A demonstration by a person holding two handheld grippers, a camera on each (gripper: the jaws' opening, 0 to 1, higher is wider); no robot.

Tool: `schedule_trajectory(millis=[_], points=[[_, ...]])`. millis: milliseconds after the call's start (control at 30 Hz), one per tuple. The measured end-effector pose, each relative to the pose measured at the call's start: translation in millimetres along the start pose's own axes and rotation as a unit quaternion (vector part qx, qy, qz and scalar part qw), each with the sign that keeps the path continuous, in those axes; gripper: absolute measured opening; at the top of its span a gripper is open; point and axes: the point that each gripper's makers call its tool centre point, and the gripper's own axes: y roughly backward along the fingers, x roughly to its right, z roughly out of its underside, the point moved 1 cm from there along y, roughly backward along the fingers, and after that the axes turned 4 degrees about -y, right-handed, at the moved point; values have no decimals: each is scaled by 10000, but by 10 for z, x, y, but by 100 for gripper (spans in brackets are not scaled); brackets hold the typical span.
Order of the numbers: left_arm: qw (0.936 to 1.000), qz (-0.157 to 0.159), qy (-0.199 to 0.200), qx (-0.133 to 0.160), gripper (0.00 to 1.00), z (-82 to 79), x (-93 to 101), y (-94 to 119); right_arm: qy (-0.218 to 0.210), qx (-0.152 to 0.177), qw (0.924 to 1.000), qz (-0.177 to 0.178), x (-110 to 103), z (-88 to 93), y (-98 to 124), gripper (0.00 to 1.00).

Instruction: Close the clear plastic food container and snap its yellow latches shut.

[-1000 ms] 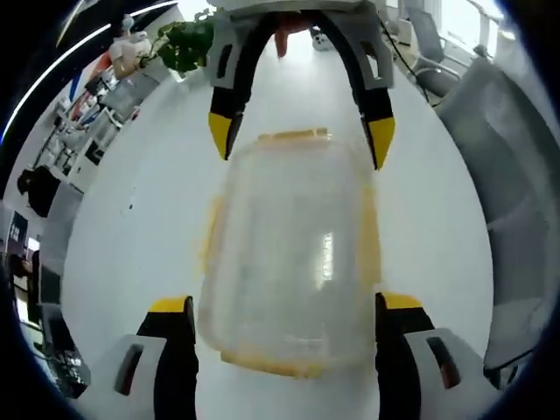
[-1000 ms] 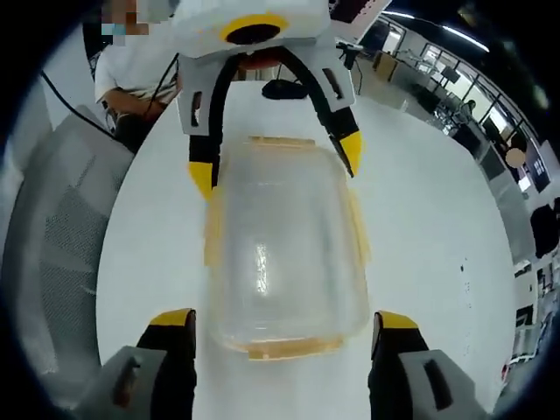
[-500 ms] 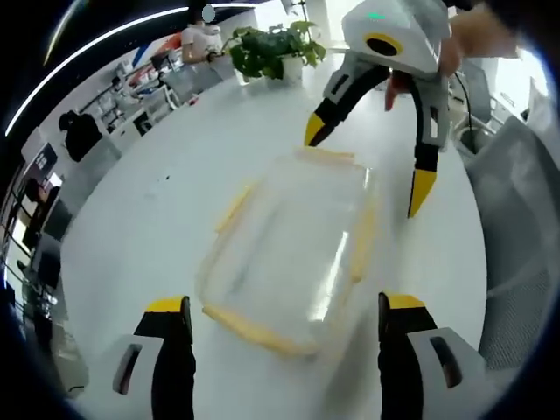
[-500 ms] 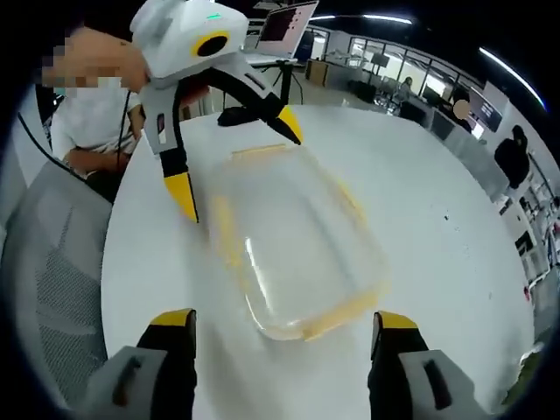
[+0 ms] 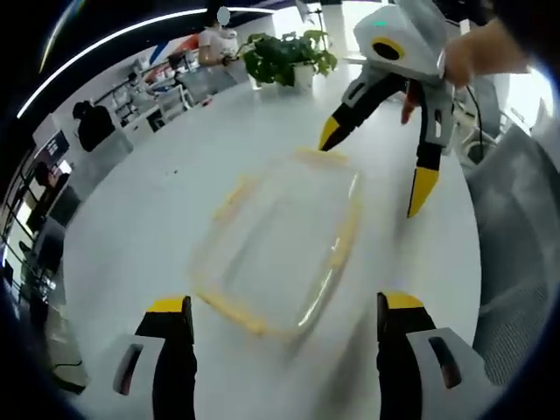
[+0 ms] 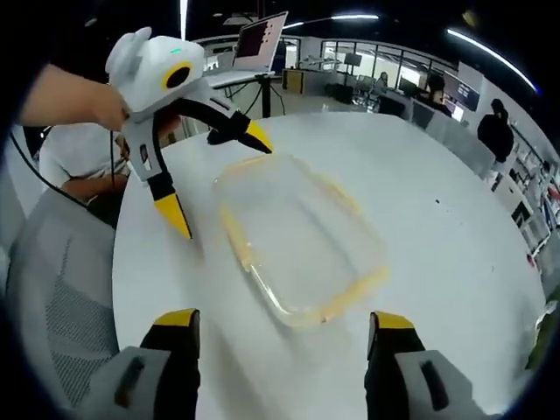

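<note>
One clear rectangular plastic food container w/ yellow latches (image 5: 278, 243) (image 6: 297, 238) lies flat on the round white surface (image 5: 131, 245) (image 6: 455, 262), about mid-surface, between the two hand-held grippers. Lid looks down on it; yellow strips show along its edges, but the picture is blurred, so can't count them or tell if any is snapped.

Two hand-held grippers, both white w/ black arms & yellow tips. Left hand-held gripper (image 5: 280, 311) (image 6: 214, 179): jaws wide apart at the near end of the container, gripping nothing. Right hand-held gripper (image 6: 278, 319) (image 5: 378, 166): jaws also spread, at the opposite end; one tip is at the container's far corner, the other out beside it over the surface. A person's hand (image 5: 477, 52) (image 6: 66, 96) holds each one.

Also around: one green potted plant (image 5: 284, 57) at the far edge, a grey mesh chair (image 5: 516, 245) (image 6: 52, 297) on the right, one laptop on a stand (image 6: 260, 39), office desks & several people in the background.
</note>
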Motion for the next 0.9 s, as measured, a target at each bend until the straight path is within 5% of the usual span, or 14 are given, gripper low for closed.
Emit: schedule_trajectory(millis=[900], points=[[9954, -518, 772, 252, 86, 179, 243, 224, -449, 645, 9966, 256, -194, 102, 194, 76]])
